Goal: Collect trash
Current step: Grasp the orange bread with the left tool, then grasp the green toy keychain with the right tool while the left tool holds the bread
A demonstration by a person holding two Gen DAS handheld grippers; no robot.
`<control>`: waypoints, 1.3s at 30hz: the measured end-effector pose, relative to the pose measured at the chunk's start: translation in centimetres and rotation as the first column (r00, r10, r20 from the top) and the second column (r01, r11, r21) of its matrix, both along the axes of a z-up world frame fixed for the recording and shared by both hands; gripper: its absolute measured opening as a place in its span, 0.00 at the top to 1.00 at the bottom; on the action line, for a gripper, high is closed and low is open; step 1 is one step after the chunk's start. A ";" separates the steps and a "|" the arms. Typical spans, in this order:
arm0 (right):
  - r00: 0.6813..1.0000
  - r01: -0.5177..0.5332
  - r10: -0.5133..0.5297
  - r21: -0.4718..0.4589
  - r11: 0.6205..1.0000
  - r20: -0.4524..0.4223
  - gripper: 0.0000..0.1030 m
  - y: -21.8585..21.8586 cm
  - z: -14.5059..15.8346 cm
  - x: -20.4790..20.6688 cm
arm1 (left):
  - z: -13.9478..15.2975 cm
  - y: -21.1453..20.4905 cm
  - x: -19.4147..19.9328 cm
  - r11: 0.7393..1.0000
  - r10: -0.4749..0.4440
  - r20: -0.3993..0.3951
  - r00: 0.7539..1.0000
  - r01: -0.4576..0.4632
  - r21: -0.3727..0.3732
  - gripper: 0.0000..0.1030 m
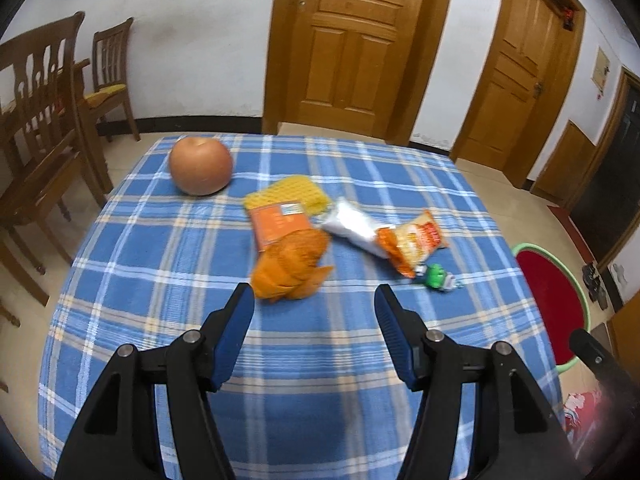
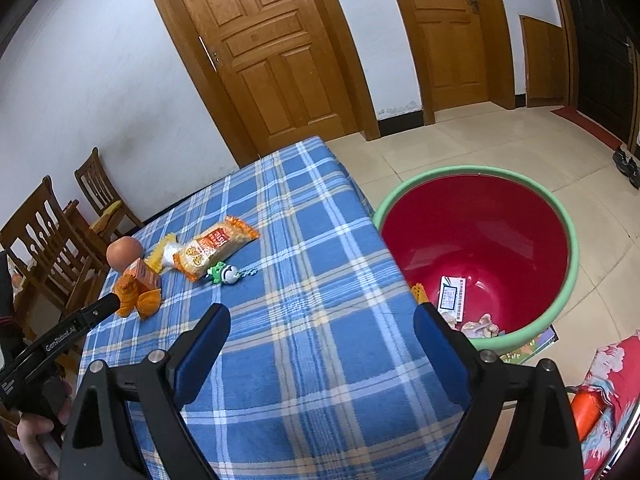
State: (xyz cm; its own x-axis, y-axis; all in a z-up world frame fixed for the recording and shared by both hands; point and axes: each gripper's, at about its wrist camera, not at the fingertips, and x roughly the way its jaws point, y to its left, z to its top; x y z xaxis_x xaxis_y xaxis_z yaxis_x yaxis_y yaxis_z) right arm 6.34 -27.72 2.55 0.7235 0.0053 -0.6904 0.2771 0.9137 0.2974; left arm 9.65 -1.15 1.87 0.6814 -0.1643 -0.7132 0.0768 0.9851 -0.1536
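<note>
Snack wrapper (image 1: 394, 238) lies lengthwise toward the table's (image 1: 160, 240) right edge; both grippers (image 1: 314, 300) (image 2: 320, 320) gape empty; only the right view shows basin (image 2: 560, 216) contents.

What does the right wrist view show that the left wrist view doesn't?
Only the right wrist view: the inside of the basin, with a card and scraps at the bottom, plus the left gripper reaching toward the peel. Only the left wrist view: the yellow mesh in full and the chairs up close. Both: the tablecloth, apple, orange carton, snack bag, green toy and the doors. Both grippers are open and empty.
</note>
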 end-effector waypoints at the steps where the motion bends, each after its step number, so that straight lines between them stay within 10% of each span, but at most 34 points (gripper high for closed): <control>1: 1.000 -0.003 0.003 -0.001 1.000 -0.004 0.08 0.2 -0.1 0.1 | -0.2 0.2 0.2 1.000 0.007 -0.005 1.000 -0.007 0.000 0.39; 15: 0.998 -0.039 0.039 -0.012 0.999 -0.039 0.08 1.4 -0.7 1.9 | -2.8 1.7 3.1 1.000 0.029 -0.034 0.999 -0.029 -0.007 0.40; 23: 0.996 -0.081 0.079 -0.031 0.996 -0.052 0.08 2.6 -0.9 3.6 | -3.3 1.9 3.2 0.999 -0.008 -0.035 0.999 0.006 -0.052 0.74; 39: 0.972 -0.212 0.202 -0.082 0.974 -0.122 0.11 6.6 -3.1 9.8 | -0.8 3.5 0.5 0.993 -0.032 0.028 0.999 0.035 -0.110 0.77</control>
